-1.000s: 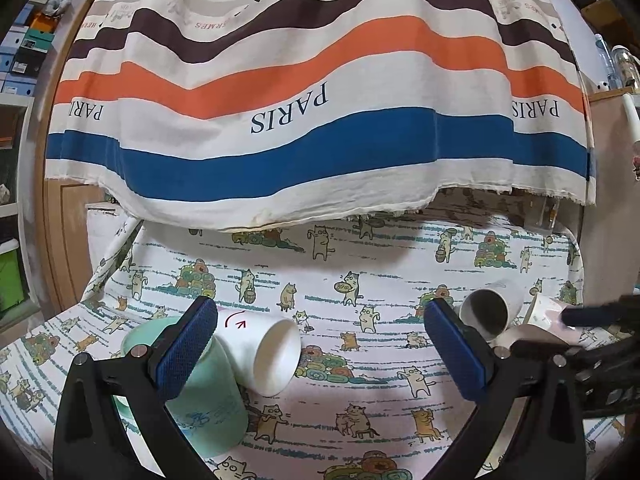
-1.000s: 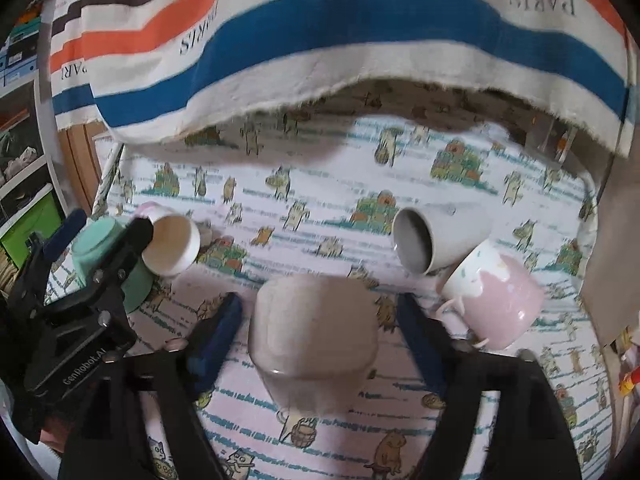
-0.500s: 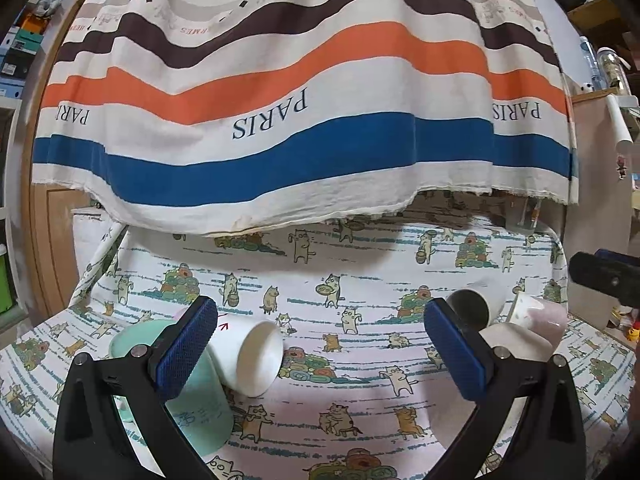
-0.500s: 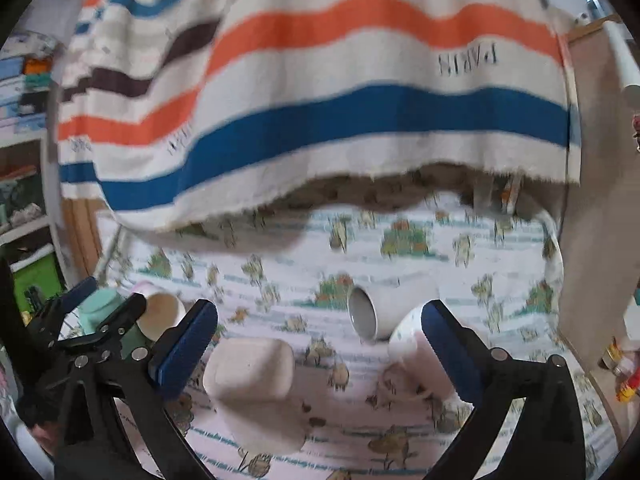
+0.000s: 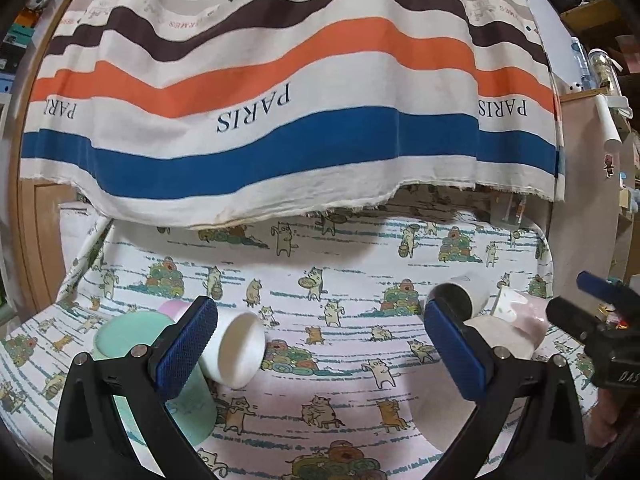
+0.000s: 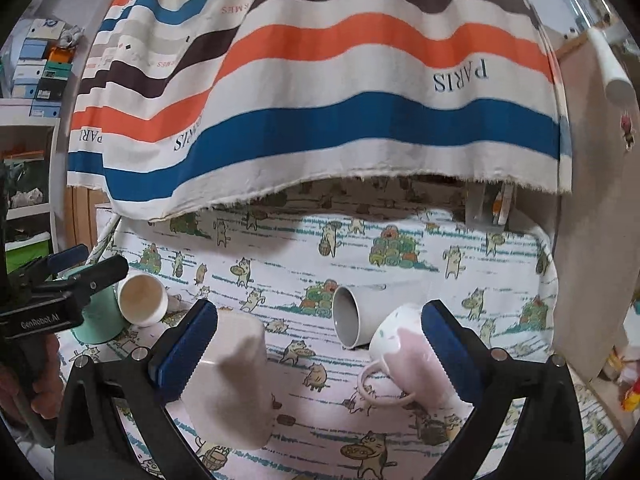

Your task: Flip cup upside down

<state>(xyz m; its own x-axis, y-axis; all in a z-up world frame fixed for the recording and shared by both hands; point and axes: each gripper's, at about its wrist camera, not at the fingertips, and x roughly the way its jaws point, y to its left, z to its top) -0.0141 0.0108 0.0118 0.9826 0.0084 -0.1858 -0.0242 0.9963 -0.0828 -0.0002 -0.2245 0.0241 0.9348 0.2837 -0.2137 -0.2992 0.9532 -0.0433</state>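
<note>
Several cups sit on the cat-print tablecloth. In the right wrist view a squarish pale pink cup stands upside down by my left finger. A grey cup lies on its side, and a pink-and-white mug lies tilted beside it. At left a mint cup stands inverted and a white cup lies on its side. My right gripper is open and empty above them. My left gripper is open and empty, with the mint cup and the white cup by its left finger.
A striped "PARIS" cloth hangs over the back of the table. A brown board stands along the right edge. Shelves with boxes are at far left. The other gripper shows at the left view's right edge.
My right gripper has let go of the pale pink cup, opened wide and pulled back and up; the cup now stands inverted on the cloth. My left gripper stayed open and shifted slightly.
</note>
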